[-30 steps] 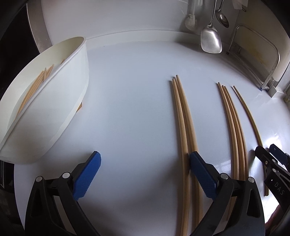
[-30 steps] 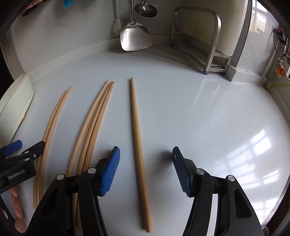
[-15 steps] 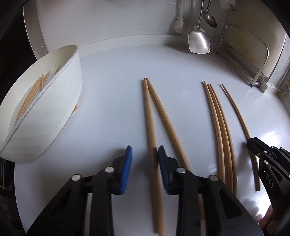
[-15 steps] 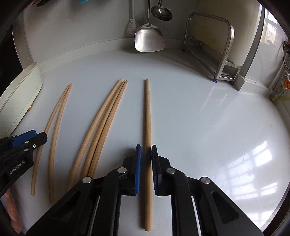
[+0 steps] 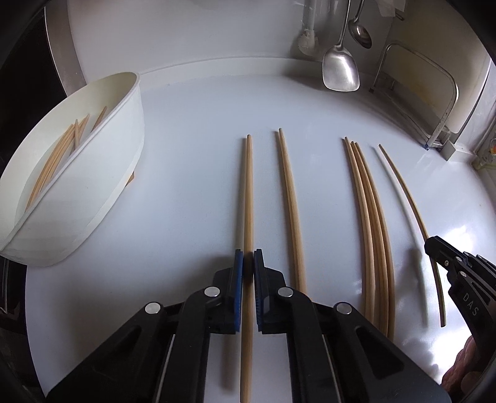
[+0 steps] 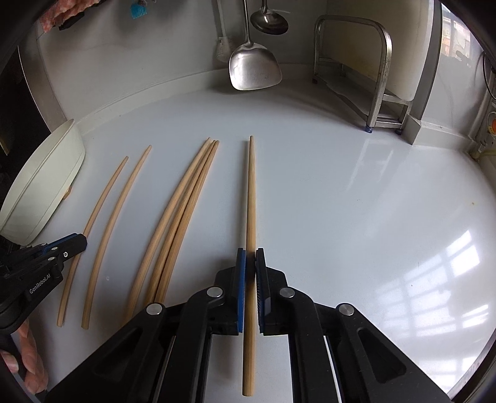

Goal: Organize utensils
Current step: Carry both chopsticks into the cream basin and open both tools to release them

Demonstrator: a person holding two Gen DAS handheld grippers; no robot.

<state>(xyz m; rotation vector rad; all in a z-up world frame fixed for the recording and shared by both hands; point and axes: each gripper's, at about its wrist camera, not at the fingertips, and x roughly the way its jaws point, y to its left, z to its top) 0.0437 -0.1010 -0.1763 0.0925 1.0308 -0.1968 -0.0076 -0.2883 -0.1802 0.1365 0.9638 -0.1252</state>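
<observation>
Long wooden chopsticks lie side by side on the white counter (image 5: 192, 173). My left gripper (image 5: 248, 263) is shut on one chopstick (image 5: 248, 198), which runs straight away between its blue pads. A second chopstick (image 5: 290, 198) lies just to its right, then a bundle of three (image 5: 372, 223). My right gripper (image 6: 250, 263) is shut on the rightmost chopstick (image 6: 251, 192); it shows in the left wrist view (image 5: 440, 251) holding that chopstick (image 5: 403, 189). A white oval bin (image 5: 102, 173) with several chopsticks inside stands at the left.
A metal spatula (image 6: 252, 68) and a ladle (image 6: 268, 21) hang on the back wall. A steel rack (image 6: 372, 77) with a cutting board stands at the back right. The counter's front edge is close below both grippers.
Both grippers have closed from wide open onto a chopstick each. The left one's chopstick has separated from its neighbour and shifted left.
</observation>
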